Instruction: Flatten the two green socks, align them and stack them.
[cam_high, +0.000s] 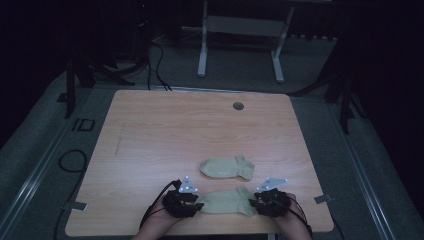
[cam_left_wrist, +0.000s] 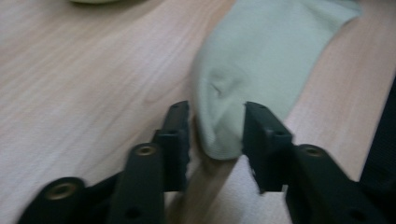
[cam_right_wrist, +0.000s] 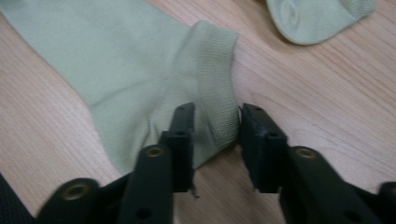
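Note:
Two pale green ankle socks lie on the wooden table (cam_high: 165, 130). The nearer sock (cam_high: 227, 201) stretches flat between my two grippers. My left gripper (cam_high: 199, 204) is at its left end. In the left gripper view the jaws (cam_left_wrist: 216, 126) straddle the sock's rounded toe (cam_left_wrist: 219, 116), pads close beside the cloth without pinching it. My right gripper (cam_high: 254, 204) is at the sock's other end. In the right gripper view the ribbed cuff (cam_right_wrist: 217, 93) lies between the jaws (cam_right_wrist: 216, 126), the left one resting over the cloth. The second sock (cam_high: 227, 167) lies just beyond, untouched.
The table's front edge runs just under both hands. A round grey cable port (cam_high: 238, 106) sits near the table's far edge. Cables trail over the carpet at the left (cam_high: 72, 160). A white desk frame (cam_high: 240, 30) stands behind the table.

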